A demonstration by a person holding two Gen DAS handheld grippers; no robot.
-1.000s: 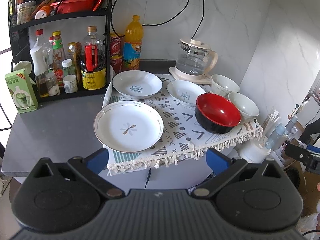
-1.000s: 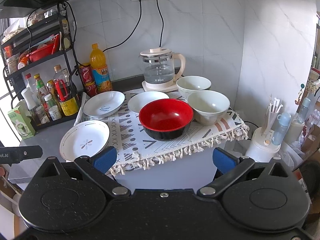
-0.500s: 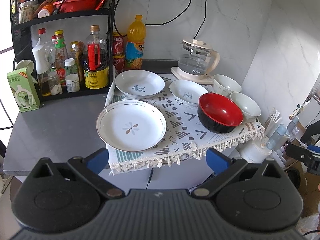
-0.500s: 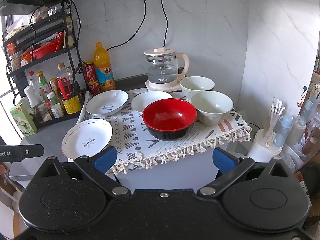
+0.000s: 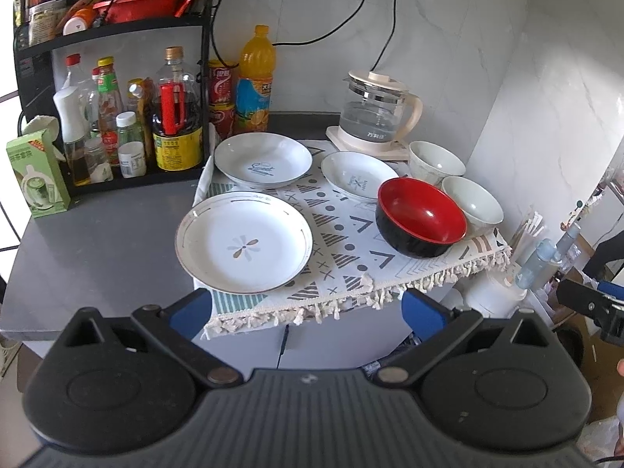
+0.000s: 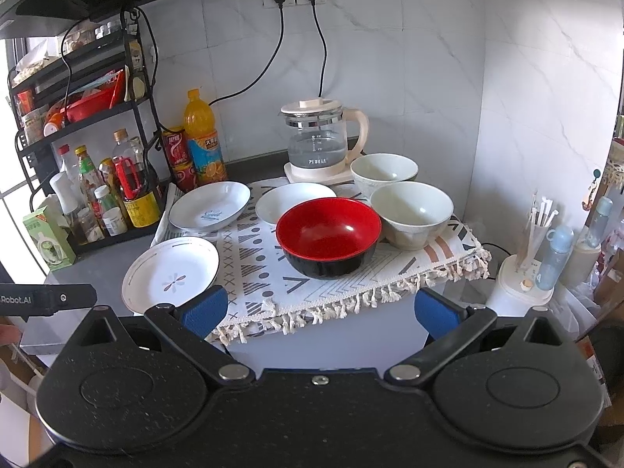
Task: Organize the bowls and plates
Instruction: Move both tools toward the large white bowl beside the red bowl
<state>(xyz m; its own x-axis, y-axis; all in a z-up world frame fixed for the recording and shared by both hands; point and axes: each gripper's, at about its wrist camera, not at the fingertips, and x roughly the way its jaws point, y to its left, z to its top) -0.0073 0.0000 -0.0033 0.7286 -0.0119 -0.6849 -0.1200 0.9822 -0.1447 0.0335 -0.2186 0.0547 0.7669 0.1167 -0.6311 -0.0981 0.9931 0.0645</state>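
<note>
Three plates and three bowls are laid out on a patterned, fringed cloth (image 5: 351, 241) covering the right part of a grey tabletop (image 5: 97, 241). A large flower-marked plate (image 5: 243, 247) sits at the cloth's front left corner. Two smaller plates, one with blue lettering (image 5: 263, 163) and one with a faint motif (image 5: 357, 181), lie toward the back edge. A red and black bowl (image 6: 329, 238) stands near the front edge, with two pale bowls (image 6: 411, 212) just beside it toward the back right corner.

The dishes are judged to be glazed ceramic: stiff, smooth, slippery and breakable. Each is probably best taken at the rim, one finger above and one below.

The left gripper (image 5: 306, 310) and the right gripper (image 6: 321, 310) are both held level in front of the tabletop's front edge, short of the dishes. The fingers of each are spread wide apart, with nothing between them.
</note>
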